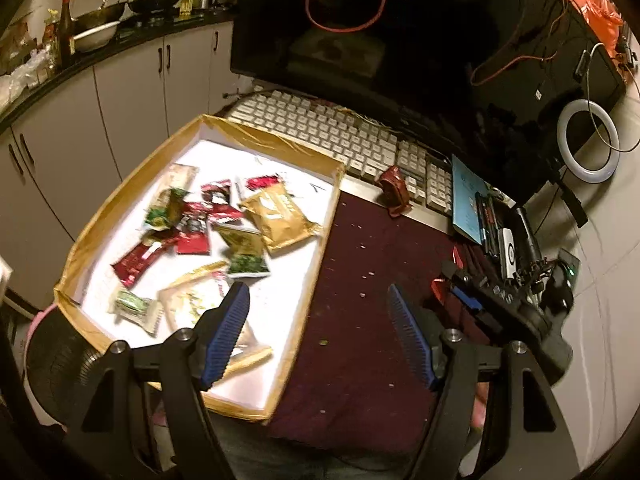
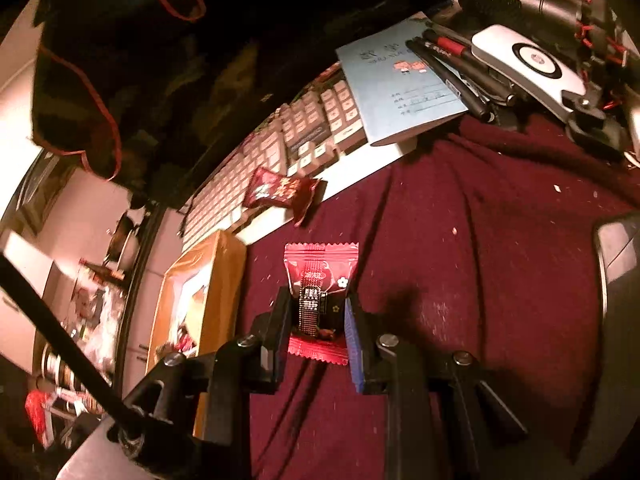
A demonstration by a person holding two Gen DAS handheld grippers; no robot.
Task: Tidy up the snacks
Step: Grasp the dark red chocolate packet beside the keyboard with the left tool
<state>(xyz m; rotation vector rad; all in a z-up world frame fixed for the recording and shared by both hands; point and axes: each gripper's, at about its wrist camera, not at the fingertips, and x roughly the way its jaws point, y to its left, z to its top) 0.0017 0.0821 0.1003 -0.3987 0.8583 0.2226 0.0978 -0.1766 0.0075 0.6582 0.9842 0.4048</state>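
My right gripper point(image 2: 318, 312) is clamped on a red packet point(image 2: 320, 276), pads squeezing its dark middle while both crimped ends stick out past the jaws. It hangs over the maroon cloth point(image 2: 460, 280). At about 10 o'clock from it, another red packet point(image 2: 280, 192) lies on the front edge of the keyboard point(image 2: 304, 128), and the tray point(image 2: 224, 280) is at 9 o'clock, just beside the grip.

My left gripper point(image 1: 318, 320) is spread wide with nothing between the blue pads point(image 1: 230, 332), hovering over the tray's point(image 1: 276, 140) near right edge. Inside it there's a loose pile of snacks: a gold pouch point(image 1: 276, 216) at 12 o'clock, green packets point(image 1: 248, 256) and red ones point(image 1: 192, 220) more toward 11, pale wrappers nearest me. The view is a bit blurry. A blue booklet point(image 1: 466, 200) with pens on it sits at 2 o'clock, past the cloth.
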